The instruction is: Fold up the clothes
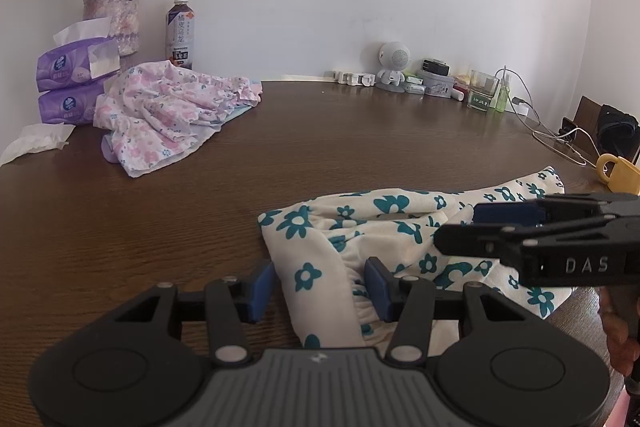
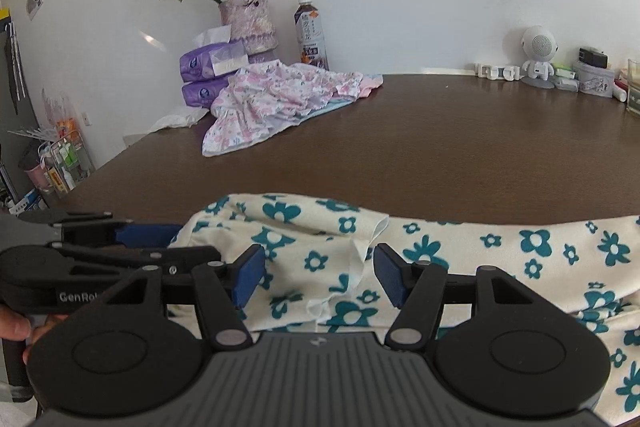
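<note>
A cream garment with teal flowers [image 1: 360, 223] [image 2: 500, 255] lies crumpled at the near edge of the brown wooden table [image 1: 360, 131] [image 2: 440, 147]. My left gripper [image 1: 320, 289] [image 2: 192, 241] is open, its blue pads straddling the garment's gathered waistband end. My right gripper [image 2: 320, 277] [image 1: 456, 227] is open too, hovering low over the garment's middle, where a folded edge runs between its pads. The two grippers sit close together, left one beside the right. A second garment, pink floral [image 1: 168, 111] [image 2: 280, 99], is heaped at the far left of the table.
Behind the pink heap stand purple tissue packs [image 1: 76, 83], a vase of dried roses [image 1: 114, 19] and a drink bottle [image 1: 180, 31]. Along the back wall: a small white robot figure [image 1: 394, 65], a glass [image 1: 482, 89], cables [image 1: 560, 139]. A yellow mug [image 1: 620, 175] sits at right.
</note>
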The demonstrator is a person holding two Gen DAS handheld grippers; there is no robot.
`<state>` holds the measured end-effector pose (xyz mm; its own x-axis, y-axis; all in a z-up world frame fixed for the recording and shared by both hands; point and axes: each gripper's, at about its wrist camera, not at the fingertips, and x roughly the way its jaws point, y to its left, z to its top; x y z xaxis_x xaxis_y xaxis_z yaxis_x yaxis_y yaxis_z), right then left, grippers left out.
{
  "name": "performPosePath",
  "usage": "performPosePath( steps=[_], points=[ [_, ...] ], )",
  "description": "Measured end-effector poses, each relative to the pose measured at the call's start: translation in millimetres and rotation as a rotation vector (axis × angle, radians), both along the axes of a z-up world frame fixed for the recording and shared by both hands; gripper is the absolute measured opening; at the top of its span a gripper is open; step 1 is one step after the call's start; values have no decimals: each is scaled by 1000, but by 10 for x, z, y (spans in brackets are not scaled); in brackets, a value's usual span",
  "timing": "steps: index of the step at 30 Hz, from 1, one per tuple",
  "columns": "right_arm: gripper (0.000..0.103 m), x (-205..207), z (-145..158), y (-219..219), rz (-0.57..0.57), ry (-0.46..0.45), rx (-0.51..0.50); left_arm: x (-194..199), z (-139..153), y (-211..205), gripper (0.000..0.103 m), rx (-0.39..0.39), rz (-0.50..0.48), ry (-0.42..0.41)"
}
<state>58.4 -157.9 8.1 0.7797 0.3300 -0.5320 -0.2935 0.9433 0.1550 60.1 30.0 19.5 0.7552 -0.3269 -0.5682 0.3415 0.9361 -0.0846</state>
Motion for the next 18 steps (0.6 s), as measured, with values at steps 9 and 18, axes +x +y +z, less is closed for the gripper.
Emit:
performPosePath(
  steps=[9, 18],
  points=[
    [62, 169, -134, 39, 29, 80, 7, -6, -2, 5, 49, -3, 0, 2],
    [63, 150, -187, 43, 39, 87, 10, -11, 2, -11, 49, 0, 3, 0]
  ],
)
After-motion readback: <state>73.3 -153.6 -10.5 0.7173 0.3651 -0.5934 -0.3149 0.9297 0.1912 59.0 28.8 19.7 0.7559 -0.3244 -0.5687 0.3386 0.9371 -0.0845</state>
